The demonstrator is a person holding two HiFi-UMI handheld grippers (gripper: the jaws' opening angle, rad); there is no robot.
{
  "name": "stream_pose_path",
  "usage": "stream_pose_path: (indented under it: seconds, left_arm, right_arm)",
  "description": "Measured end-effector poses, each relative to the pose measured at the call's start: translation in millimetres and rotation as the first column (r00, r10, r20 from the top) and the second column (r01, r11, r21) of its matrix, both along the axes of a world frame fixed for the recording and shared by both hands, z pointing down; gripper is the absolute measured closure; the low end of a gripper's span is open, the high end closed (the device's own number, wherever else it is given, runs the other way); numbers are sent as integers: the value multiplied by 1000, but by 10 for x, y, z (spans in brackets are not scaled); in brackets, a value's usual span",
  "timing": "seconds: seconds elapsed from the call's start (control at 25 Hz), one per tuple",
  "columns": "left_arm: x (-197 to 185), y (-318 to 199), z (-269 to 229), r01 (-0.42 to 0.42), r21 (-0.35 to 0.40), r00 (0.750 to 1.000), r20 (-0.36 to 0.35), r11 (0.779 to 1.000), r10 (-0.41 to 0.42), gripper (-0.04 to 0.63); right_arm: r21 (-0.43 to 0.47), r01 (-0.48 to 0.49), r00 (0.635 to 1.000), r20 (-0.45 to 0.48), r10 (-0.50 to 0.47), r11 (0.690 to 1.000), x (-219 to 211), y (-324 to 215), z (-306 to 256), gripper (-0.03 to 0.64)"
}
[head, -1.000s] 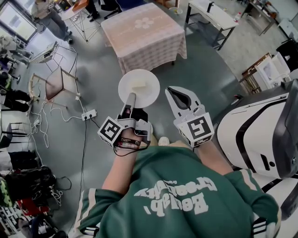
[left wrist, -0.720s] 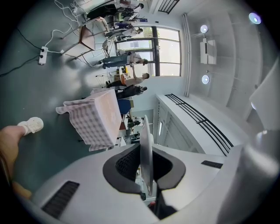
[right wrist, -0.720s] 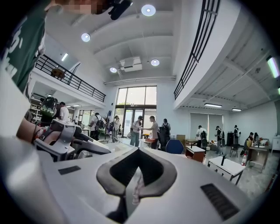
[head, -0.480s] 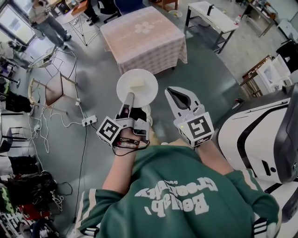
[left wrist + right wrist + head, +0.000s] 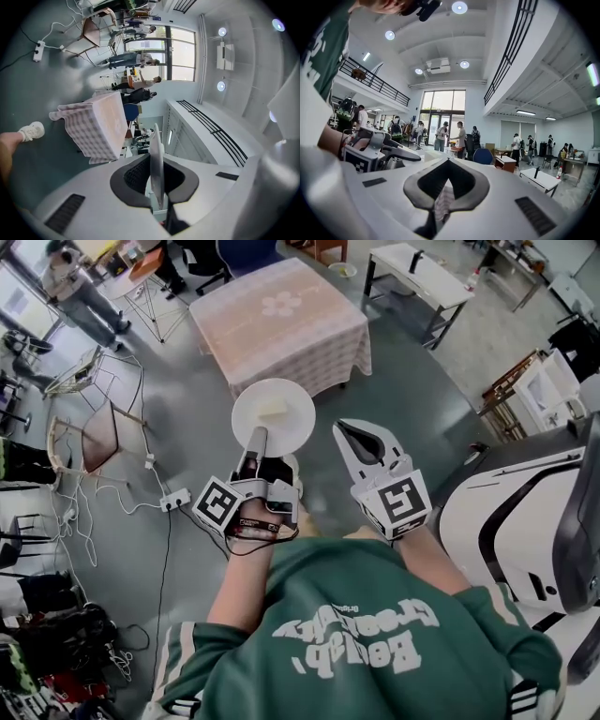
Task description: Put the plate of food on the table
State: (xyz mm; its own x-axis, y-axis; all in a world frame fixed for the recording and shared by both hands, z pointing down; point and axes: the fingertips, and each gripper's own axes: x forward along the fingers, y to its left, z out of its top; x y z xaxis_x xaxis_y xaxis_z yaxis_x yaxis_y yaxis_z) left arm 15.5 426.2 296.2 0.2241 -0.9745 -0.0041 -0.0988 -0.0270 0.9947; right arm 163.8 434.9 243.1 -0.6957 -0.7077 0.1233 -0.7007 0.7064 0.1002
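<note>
- Fingers (image 5: 133, 177) of left gripper (image 5: 260, 437) clamped on rim of round white plate (image 5: 296, 424), held level over grey floor (image 5: 403, 409), short of checked-cloth desk (image 5: 281, 320).
- Right gripper (image 5: 352, 428) fingers (image 5: 476, 187) together, empty, extended forward alongside.

White plate (image 5: 296, 424), pale food block (image 5: 273, 410); pink checked tablecloth (image 5: 281, 329), white flower motif; grey floor (image 5: 412, 409); green sweatshirt (image 5: 309, 582), white lettering; left gripper (image 5: 260, 437), right gripper (image 5: 349, 427) white.

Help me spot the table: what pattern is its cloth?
The tablecloth is pale pink, finely checked, with a white flower motif; clearest in head view.
</note>
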Motion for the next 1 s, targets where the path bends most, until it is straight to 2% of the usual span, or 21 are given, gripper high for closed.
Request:
stream_pose_path:
  seconds: [0.48,1.0]
  left_arm:
    - [-248,-1030,28,-39,-2,999,6,999,39,566]
    - [-400,-1593,94,-77,-20,997,9,997,77,566]
  right_arm:
    - [-15,-49,999,-3,49,999,-220,-914,55,601]
    - [-64,-60,998,2,60,996,-420,-1397,181,601]
